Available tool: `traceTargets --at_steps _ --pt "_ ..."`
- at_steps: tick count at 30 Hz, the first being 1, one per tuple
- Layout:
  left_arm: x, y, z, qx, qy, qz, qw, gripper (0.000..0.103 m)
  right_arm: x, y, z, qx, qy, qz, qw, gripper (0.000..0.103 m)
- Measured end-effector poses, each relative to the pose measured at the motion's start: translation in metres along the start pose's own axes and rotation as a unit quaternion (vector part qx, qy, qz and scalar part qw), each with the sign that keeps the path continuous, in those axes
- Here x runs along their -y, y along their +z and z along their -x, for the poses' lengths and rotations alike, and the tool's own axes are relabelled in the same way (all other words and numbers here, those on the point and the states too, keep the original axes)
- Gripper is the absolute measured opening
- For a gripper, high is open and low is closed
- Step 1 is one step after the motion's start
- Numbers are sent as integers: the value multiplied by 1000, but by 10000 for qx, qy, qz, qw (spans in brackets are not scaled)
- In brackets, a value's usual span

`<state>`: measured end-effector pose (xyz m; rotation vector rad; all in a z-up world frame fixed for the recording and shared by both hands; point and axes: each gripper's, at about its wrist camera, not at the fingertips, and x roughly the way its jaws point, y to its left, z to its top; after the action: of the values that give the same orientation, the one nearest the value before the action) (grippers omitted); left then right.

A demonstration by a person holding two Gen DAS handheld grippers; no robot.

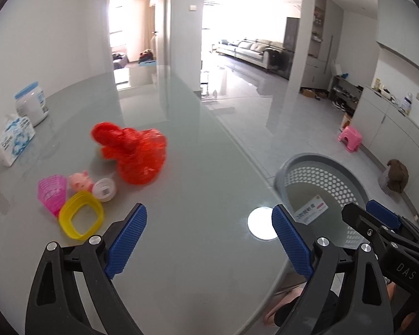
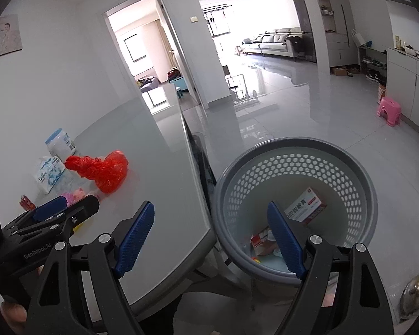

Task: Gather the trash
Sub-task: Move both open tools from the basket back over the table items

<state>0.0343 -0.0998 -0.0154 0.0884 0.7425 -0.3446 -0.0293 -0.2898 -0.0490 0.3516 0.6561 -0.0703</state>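
The glossy grey-green desk carries the uncollected trash. Just off its edge stands the round grey perforated plastic basket, boxes inside. A crumpled red plastic bag awaits. Left claw and right claw gape wide, empty.

Glossy grey table has a crumpled red bag toward 10 o'clock, with a pink cup, pink pig toy, yellow ring and small white tub clustered just below. Tissue pack and white jar sit at 9 o'clock.
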Motion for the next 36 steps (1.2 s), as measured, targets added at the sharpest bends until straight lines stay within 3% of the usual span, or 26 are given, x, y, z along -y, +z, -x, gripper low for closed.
traceTargets --at_steps 9,21,36 --pt "-68 -14 9 -12 601 520 9968 89 -48 2 -34 -284 426 386 9979 79" --pt "-158 -33 15 -120 1427 1088 9837 89 -111 -10 -78 -759 953 829 9891 79" --pt "-234 -46 20 -152 1813 1421 9730 89 -212 -27 -121 -1194 1391 1606 9698 79"
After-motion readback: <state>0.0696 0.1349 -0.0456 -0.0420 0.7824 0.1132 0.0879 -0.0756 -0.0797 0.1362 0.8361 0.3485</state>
